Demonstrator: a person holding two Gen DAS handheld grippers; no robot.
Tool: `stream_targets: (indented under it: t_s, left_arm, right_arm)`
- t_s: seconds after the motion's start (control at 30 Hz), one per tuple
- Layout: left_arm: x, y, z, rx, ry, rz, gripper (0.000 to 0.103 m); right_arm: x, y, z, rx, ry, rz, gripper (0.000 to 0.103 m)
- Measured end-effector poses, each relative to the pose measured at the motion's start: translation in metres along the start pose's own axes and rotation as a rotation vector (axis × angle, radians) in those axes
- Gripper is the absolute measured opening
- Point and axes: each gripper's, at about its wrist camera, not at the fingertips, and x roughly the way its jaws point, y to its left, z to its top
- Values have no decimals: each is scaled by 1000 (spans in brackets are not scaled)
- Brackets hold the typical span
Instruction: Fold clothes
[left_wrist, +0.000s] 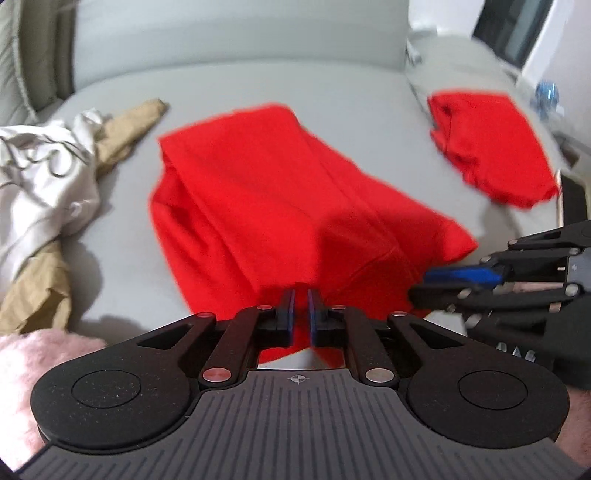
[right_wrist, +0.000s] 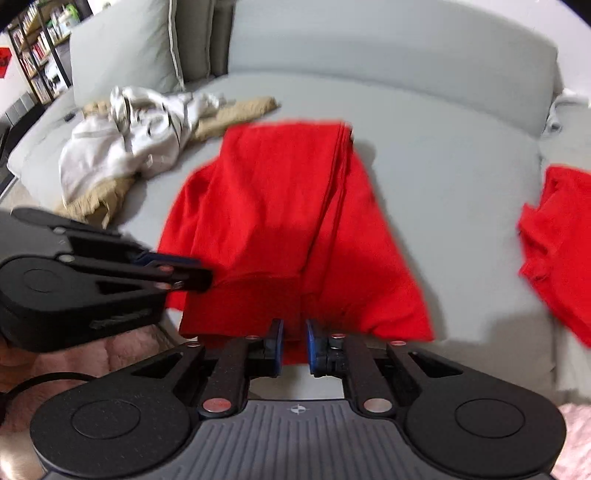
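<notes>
On the grey sofa seat (right_wrist: 443, 177) a red garment (right_wrist: 295, 221) lies partly folded, its long axis running away from both cameras toward the backrest. Left gripper (left_wrist: 301, 295) and right gripper (right_wrist: 294, 325) each pinch its near hem, jaws nearly closed on the cloth, side by side, probably to carry that edge over for the next fold.

I see my right gripper (right_wrist: 294, 345) pinching the near edge of the red garment (right_wrist: 295, 221) on the grey sofa (right_wrist: 443, 166). My left gripper (right_wrist: 199, 277) holds the same edge. A second red garment (right_wrist: 561, 251) lies apart.
</notes>
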Motion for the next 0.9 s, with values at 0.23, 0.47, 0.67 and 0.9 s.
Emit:
stream_targets:
  t_s: [0.23, 0.47, 0.67, 0.9]
  left_arm:
    - [8, 15, 22, -92, -121, 64, 9]
    - [49, 25, 17, -96, -21, 74, 5]
    - [50, 26, 10, -88, -9, 56, 5]
    - [31, 23, 8, -97, -59, 46, 8]
  right_arm:
    - [27, -5, 31, 12, -127, 19, 9]
    - [90, 7, 49, -60, -91, 81, 9]
    - [88, -10, 35, -106, -82, -74, 0]
    - [39, -49, 31, 97, -134, -132, 1]
